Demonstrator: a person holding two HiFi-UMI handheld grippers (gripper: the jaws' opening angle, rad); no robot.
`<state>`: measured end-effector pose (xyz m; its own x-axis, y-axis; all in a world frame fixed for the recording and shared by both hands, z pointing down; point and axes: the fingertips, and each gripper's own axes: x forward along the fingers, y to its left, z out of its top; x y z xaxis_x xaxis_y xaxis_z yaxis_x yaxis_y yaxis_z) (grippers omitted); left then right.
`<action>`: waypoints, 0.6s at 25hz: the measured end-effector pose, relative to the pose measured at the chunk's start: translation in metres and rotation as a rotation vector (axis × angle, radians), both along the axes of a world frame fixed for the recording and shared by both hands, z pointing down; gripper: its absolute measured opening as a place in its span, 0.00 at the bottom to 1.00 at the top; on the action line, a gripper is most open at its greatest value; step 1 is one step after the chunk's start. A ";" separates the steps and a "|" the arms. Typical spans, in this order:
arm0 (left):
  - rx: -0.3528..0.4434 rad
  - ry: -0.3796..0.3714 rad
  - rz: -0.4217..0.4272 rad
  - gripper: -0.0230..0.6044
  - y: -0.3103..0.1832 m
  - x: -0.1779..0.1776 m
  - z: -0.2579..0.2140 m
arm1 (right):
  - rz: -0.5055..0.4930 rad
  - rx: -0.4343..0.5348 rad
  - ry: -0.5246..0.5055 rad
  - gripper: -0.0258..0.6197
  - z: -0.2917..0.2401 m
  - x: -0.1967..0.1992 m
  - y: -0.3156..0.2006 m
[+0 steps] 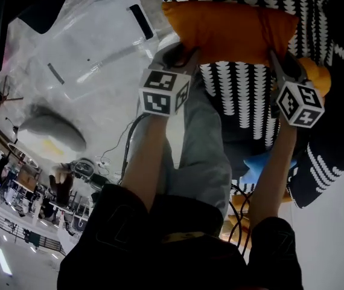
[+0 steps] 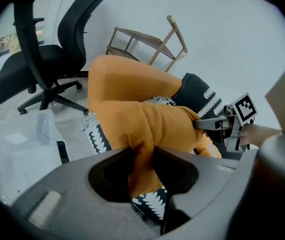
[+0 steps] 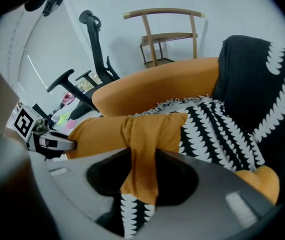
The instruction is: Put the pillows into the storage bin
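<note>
An orange pillow [image 1: 229,29] is held between both grippers, above a pile of black-and-white patterned pillows [image 1: 244,95]. My left gripper [image 1: 181,56] is shut on the orange pillow's [image 2: 147,129] left end, the fabric pinched between its jaws. My right gripper [image 1: 279,62] is shut on the orange pillow's [image 3: 147,134] right end. A clear plastic storage bin [image 1: 81,47] with a lid stands at the left in the head view. A second orange pillow [image 3: 157,91] lies behind in the right gripper view.
A black office chair [image 2: 42,49] and a wooden chair [image 2: 147,41] stand by the white wall. A person's grey trouser leg [image 1: 205,156] and cables lie below the grippers. A blue thing [image 1: 259,162] shows under the patterned pile.
</note>
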<state>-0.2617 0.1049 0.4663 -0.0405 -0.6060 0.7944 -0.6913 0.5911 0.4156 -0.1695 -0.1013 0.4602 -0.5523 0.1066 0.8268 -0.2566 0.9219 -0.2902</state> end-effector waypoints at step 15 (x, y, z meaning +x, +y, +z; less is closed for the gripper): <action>-0.055 0.020 -0.297 0.27 0.278 -0.051 0.008 | -0.282 -0.063 0.048 0.26 0.011 -0.106 0.258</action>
